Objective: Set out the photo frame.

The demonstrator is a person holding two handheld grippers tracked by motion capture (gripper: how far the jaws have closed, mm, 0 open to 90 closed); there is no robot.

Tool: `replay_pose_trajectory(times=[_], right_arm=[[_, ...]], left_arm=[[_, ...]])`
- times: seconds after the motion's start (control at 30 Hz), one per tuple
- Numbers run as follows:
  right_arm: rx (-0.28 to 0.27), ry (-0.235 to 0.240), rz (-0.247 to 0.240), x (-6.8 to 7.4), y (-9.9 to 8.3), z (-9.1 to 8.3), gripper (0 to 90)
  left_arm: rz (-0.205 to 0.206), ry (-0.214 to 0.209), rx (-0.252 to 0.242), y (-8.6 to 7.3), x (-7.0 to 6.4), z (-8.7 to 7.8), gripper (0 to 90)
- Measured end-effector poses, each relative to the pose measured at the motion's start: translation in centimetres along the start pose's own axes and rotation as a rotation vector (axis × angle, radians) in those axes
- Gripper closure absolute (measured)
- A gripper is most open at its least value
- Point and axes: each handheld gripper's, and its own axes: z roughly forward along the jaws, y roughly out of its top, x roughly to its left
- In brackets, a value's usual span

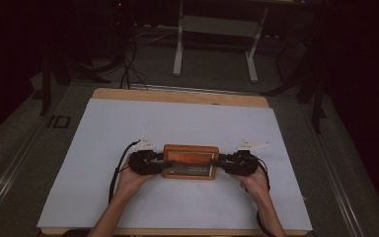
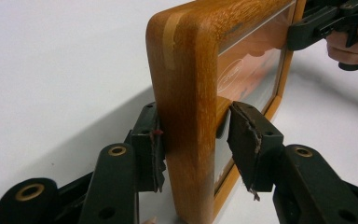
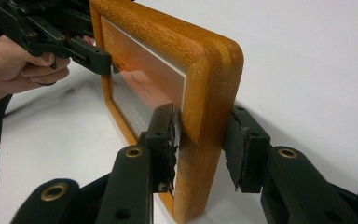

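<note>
A wooden picture frame (image 1: 190,161) with a glass front over an orange picture stands on its long edge on the white table cover (image 1: 177,123). My left gripper (image 1: 162,162) is shut on the frame's left end. In the left gripper view the frame's end (image 2: 186,116) sits between the pads of my left gripper (image 2: 193,126). My right gripper (image 1: 220,162) is shut on the frame's right end (image 3: 205,93), one pad of my right gripper (image 3: 205,135) on the glass side and one on the back. Each gripper view shows the other hand's gripper at the far end, the right gripper (image 2: 321,23) and the left gripper (image 3: 105,63).
The white cover lies on a wooden table whose far edge (image 1: 177,95) shows beyond it. A white desk stand (image 1: 217,44) and dark cables (image 1: 128,64) are on the floor behind. Open white surface lies on all sides of the frame.
</note>
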Motion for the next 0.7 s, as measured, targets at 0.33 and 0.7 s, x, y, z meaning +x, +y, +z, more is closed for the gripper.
replay_pose_trajectory(times=[0.33,0.7], right_arm=[[0.006,-0.017,-0.015,0.1,0.0,0.1,58.2],[0.02,-0.069,-0.054,0.4,0.4,-1.1,43.8]], left_arm=[[-0.008,0.005,0.021,-0.1,0.1,0.1,53.1],[-0.025,-0.002,-0.013,-0.2,0.2,-1.7,42.7]])
